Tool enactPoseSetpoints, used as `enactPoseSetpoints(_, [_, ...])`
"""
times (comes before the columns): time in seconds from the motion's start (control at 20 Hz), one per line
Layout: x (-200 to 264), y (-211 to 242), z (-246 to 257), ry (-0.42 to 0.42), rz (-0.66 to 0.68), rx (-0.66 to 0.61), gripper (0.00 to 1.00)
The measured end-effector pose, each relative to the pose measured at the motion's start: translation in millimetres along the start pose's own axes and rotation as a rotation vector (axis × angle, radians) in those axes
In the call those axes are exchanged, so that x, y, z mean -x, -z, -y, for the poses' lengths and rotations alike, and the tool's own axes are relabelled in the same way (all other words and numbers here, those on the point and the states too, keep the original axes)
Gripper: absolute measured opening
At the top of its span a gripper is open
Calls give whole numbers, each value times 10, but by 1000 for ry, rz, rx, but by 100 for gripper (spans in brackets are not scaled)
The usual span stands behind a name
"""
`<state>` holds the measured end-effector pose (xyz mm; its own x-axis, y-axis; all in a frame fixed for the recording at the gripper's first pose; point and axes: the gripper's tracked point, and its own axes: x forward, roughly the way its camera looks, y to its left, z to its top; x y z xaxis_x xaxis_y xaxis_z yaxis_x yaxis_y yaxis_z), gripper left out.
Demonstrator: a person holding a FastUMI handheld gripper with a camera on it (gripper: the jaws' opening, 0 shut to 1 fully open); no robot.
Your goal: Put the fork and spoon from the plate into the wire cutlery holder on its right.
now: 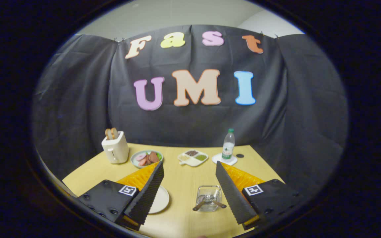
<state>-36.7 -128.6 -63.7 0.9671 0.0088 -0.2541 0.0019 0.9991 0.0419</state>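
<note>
My gripper (189,168) is open, high above the yellow table (184,178), with nothing between its fingers. Below, between the two fingers, stands the wire cutlery holder (208,197). Two utensils with brown handles (199,205) rest in it, handles sticking out toward me on either side. To the holder's left lies a pale round plate (160,199), partly hidden behind my left finger (147,191); the part that shows is bare.
Along the far side of the table stand a white toaster (115,148) with bread in it, a plate of sliced food (146,158), a divided dish of grains (193,157), and a water bottle (228,144) on a white coaster.
</note>
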Motion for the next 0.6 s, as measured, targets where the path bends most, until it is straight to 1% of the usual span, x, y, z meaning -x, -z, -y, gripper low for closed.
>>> enactPoseSetpoints(0.2, [64, -202, 90, 55, 81, 0, 100])
enactPoseSetpoints(0.25, [68, -215, 92, 59, 84, -6, 100])
enactPoseSetpoints(0.4, [83, -227, 114, 59, 94, -20, 100])
enactPoseSetpoints(0.6, [59, -268, 24, 29, 121, -12, 100])
